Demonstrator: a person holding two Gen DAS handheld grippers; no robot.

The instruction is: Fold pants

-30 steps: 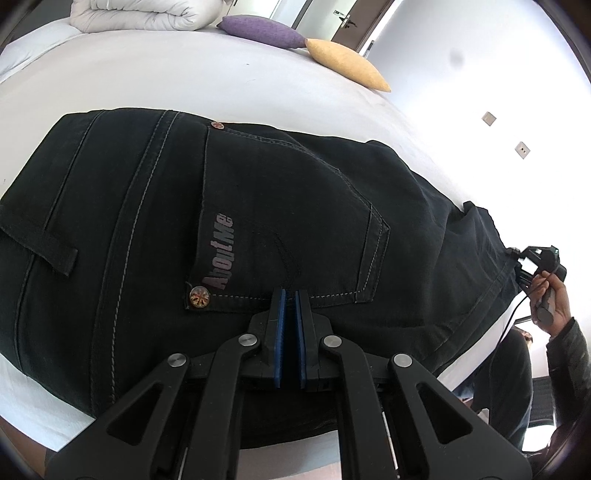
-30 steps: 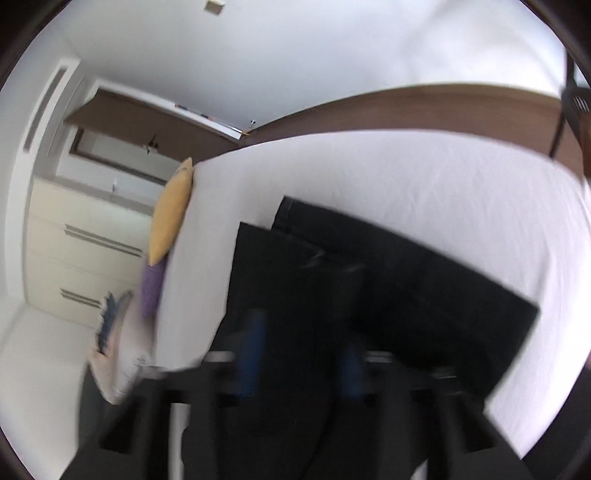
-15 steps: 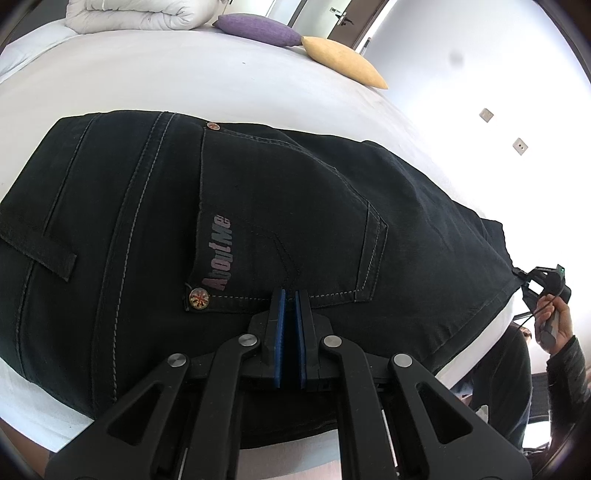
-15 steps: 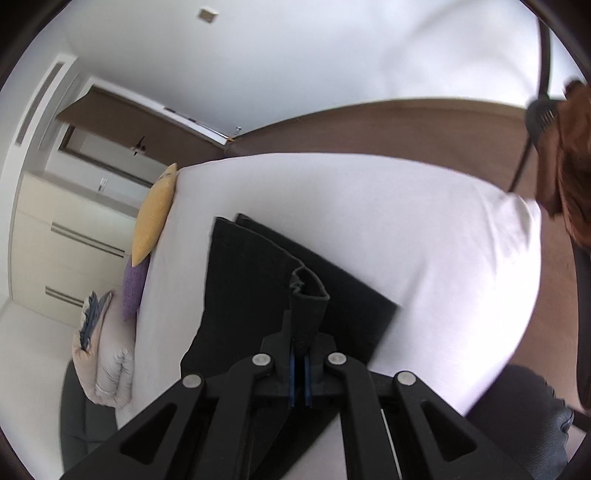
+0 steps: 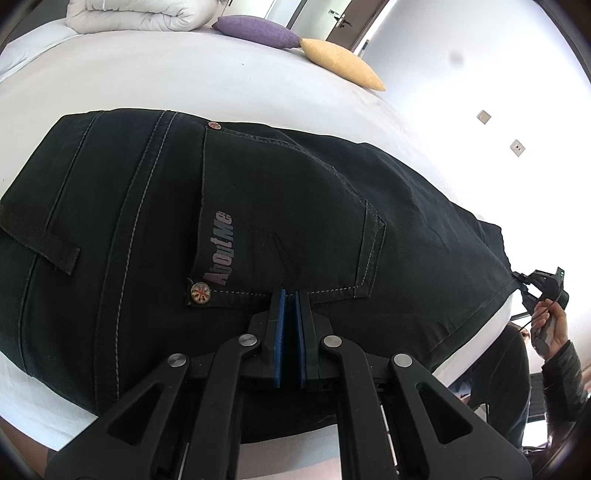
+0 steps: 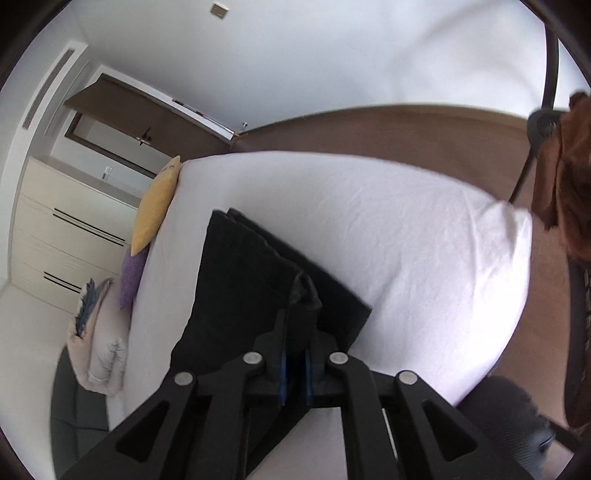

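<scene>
Now the left tool (image 5: pixel 290 295) stays clamped on the pants (image 5: pixel 258 206) by the back pocket, while the right tool (image 6: pixel 295 354) is opening around the hem it carried across the bed (image 6: pixel 406 240), releasing the fold.

Black pants (image 5: pixel 258 206), white bed sheet (image 5: pixel 184 81), purple pillow (image 5: pixel 258 31), perhaps mustard-yellow pillow (image 5: pixel 340 62)

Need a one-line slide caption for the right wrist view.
Right gripper opening around a pinched fold of black pants on a white bed.
</scene>
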